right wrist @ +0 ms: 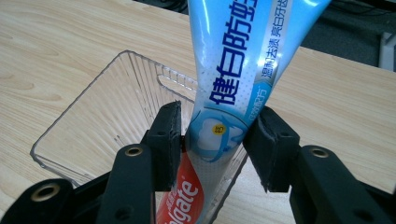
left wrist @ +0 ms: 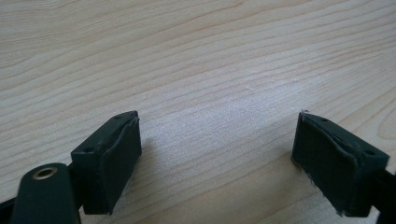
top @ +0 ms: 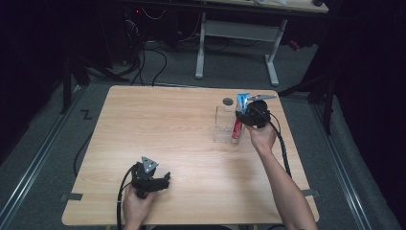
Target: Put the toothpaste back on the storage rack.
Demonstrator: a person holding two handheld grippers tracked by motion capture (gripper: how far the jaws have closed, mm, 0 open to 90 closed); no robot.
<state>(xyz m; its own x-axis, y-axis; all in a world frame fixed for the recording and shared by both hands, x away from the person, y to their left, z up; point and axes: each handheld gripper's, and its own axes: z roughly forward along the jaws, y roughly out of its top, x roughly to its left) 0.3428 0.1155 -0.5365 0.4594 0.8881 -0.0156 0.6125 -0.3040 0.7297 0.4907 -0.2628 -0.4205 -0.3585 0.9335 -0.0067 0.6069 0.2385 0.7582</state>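
Right fingers (right wrist: 212, 140) clamped on tube (right wrist: 233, 70) over bin (right wrist: 88, 126); left fingers (left wrist: 217, 158) wide, empty. Risk: tipping bin at 2 o'clock.

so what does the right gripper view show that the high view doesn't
Right gripper view alone: the right tongs with both jaws pressed on the toothpaste tube, its blue print and red Colgate end readable, and the ribbed walls of the clear container.
High view alone: the left tongs near the table's front edge, both forearms, and the floor and desk beyond.
Both: the tube standing in the container on the wooden table.
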